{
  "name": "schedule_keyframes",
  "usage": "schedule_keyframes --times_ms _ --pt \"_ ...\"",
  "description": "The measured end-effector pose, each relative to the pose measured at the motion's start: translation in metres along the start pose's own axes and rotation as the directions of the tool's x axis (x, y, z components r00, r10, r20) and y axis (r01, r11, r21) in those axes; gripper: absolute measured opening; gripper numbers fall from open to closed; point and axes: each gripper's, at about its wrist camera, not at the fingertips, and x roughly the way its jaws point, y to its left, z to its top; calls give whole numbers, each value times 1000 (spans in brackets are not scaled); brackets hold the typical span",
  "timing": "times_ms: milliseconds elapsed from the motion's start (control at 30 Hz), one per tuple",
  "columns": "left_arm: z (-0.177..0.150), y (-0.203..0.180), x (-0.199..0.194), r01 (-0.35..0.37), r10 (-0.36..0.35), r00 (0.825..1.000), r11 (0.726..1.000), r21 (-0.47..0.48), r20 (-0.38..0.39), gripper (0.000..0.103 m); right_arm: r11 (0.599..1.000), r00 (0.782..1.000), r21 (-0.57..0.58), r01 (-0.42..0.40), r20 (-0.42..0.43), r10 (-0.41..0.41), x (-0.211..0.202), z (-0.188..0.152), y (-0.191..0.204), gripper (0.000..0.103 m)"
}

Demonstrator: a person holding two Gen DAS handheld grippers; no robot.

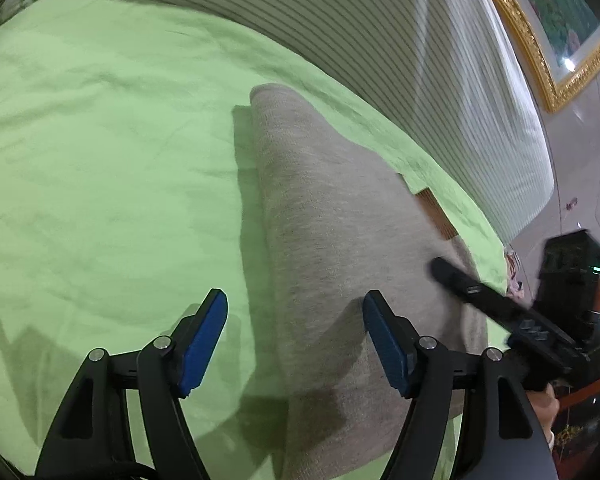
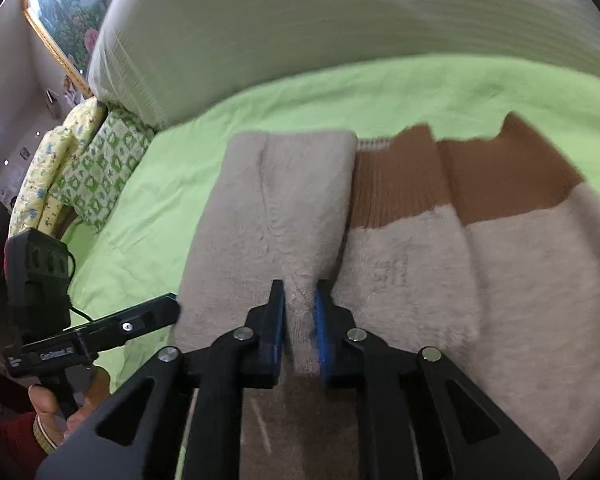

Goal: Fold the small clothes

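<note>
On the bed, over a light green sheet point(image 1: 100, 152), lies a grey garment point(image 2: 400, 264) with brown ribbed parts point(image 2: 400, 176) at its far end. One part of the garment is folded over itself, so a thick grey flap point(image 2: 284, 200) lies on its left side in the right wrist view. The right gripper point(image 2: 300, 312) has its jaws narrow, and a small ridge of the grey cloth is pinched between the blue pads near the lower edge of this flap. The left gripper point(image 1: 296, 332) stands with its jaws wide apart and nothing is pressed between them; one blue pad is over the green sheet and the other is over the grey cloth, whose folded edge runs between them. A hand point(image 2: 60, 412) with a red sleeve holds the handle of the left gripper. Behind the bed a striped white duvet point(image 1: 380, 40) is heaped, and patterned pillows point(image 2: 88, 168) lie beside it.
</note>
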Motion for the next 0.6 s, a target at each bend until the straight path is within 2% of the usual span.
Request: schedule_keyframes --times_ms 67,133,233,267,300,333,367,433,467,500,533,600 --pt "2 -7 4 7 -7 1000 1000 20 -7 78 1000 998 13 14 61 -15 -24 0 -1 12" --pt "2 -14 11 10 -10 1000 999 38 -7 80 996 992 41 73 97 -77 -43 -4 -8 12" --pt "1 -21 26 -1 3 999 999 52 -35 80 981 982 48 186 15 -187 -34 -11 -22 16" --pt "1 -23 28 0 2 999 999 54 -36 80 976 976 31 215 12 -216 -32 -13 -22 24" --pt "1 -23 31 -3 5 999 999 54 -39 80 976 976 23 218 27 -218 -32 -14 -22 38" --pt "1 -22 33 -5 7 999 999 51 -42 81 976 975 21 216 42 -217 -32 -13 -20 43" --pt "2 -20 34 0 2 999 999 43 -43 82 974 973 19 225 54 -226 -31 -12 -18 52" --pt "2 -16 35 7 -5 999 999 32 -46 83 964 961 15 267 68 -267 -27 -5 -18 56" --pt "1 -14 36 9 -7 999 1000 25 -48 84 966 964 19 257 68 -258 -24 -2 -20 56" --pt "1 -13 36 10 -9 999 1000 22 -49 84 980 980 48 194 43 -196 -17 2 -26 56" --pt "1 -12 36 12 -11 999 1000 19 -50 84 984 987 77 160 13 -162 -10 3 -29 56" --pt "1 -11 38 9 -9 999 1000 6 -52 84 983 989 115 146 -38 -143 3 3 -36 54"
